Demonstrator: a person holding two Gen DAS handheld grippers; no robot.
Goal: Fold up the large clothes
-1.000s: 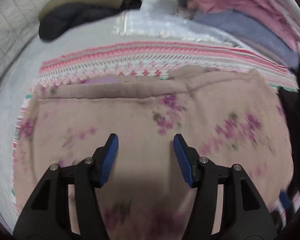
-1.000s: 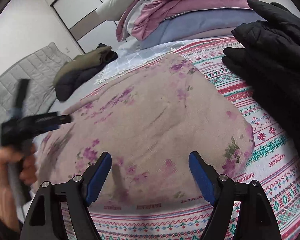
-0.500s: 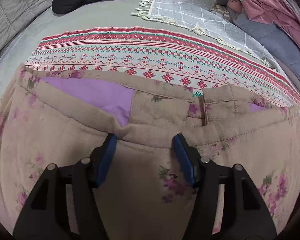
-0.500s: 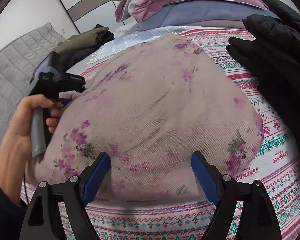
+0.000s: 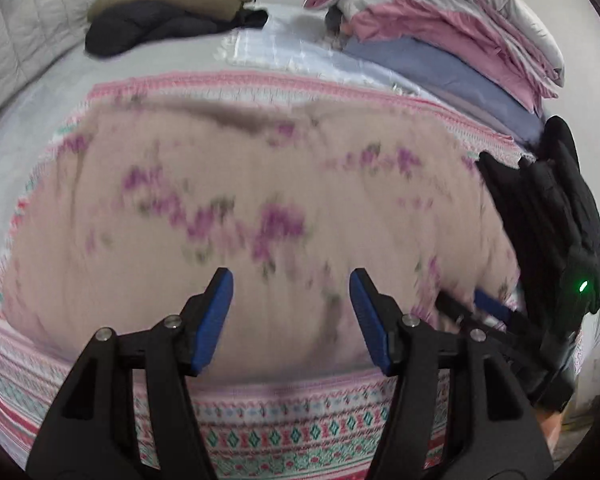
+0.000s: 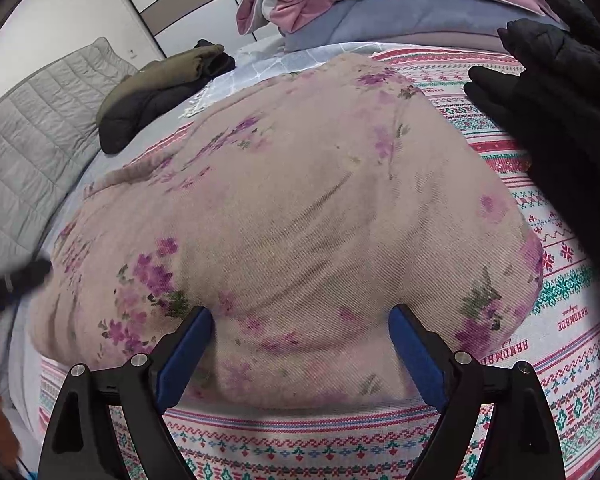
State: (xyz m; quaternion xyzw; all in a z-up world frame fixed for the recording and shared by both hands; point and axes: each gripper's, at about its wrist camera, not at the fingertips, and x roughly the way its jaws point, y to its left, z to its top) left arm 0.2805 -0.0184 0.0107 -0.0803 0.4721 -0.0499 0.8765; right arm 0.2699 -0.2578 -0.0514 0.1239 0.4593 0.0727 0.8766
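Note:
A folded beige garment with purple flowers (image 5: 260, 208) lies flat on a patterned red, white and green blanket (image 5: 284, 432); it also shows in the right wrist view (image 6: 308, 208). My left gripper (image 5: 291, 316) is open and empty, held above the garment's near edge. My right gripper (image 6: 300, 356) is open and empty, its blue fingertips (image 6: 188, 344) over the garment's near edge. The right gripper also shows at the right of the left wrist view (image 5: 480, 308). The left wrist view is blurred.
A black puffy jacket (image 6: 560, 120) lies to the right of the garment. A stack of pink, blue and grey bedding (image 5: 440, 40) sits at the back right. An olive and a dark jacket (image 5: 160, 20) lie at the back left, beside a grey quilted headboard (image 6: 32, 140).
My left gripper has pulled back from the garment's far collar edge to its near side, still open. My right gripper has stayed at the near edge, a little closer to the cloth.

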